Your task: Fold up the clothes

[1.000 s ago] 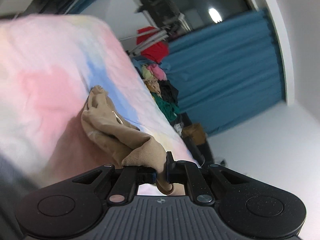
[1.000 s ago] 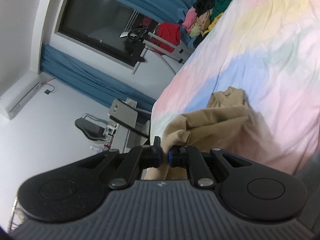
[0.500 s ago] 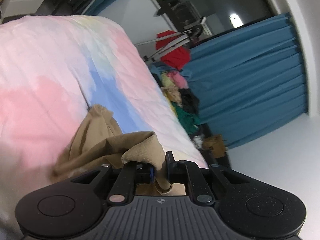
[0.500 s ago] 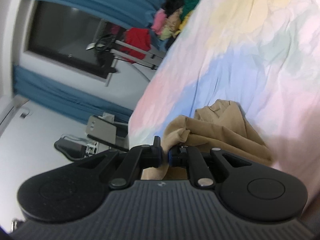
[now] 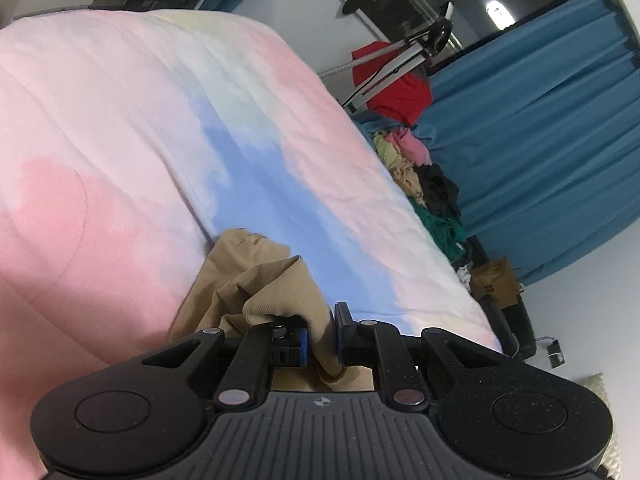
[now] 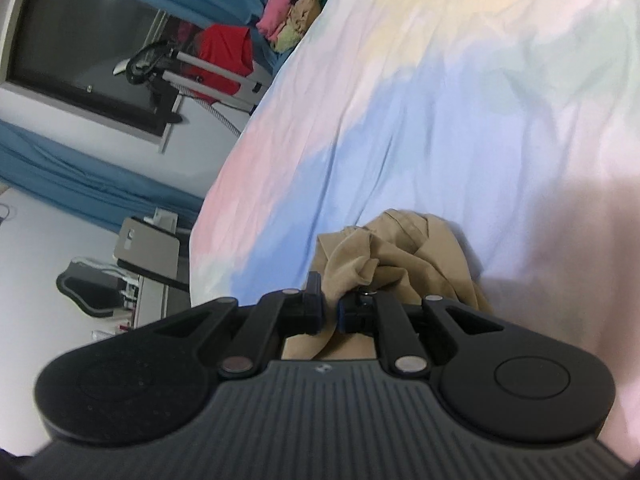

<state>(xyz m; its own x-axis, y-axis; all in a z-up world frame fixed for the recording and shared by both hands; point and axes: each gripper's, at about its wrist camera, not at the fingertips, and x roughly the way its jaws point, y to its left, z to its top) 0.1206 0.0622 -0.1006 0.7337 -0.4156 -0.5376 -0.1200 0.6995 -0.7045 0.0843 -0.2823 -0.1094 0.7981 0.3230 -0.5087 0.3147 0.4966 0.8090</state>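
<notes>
Left wrist view: the left gripper [image 5: 320,334] pinches a fold of the tan garment [image 5: 256,284] between narrow jaws. A second ago the cloth trailed up the frame across the pastel bedspread [image 5: 120,120]; now it bunches low, just above the fingers, so I judge it is being lowered to lay out. Its long axis runs from the jaws toward the upper left.

Right wrist view: the right gripper [image 6: 329,312] likewise clamps a tan garment [image 6: 400,256] edge, jaws nearly closed. The cloth has settled lower centre, heaped on the bedspread, pointing up and right.
</notes>
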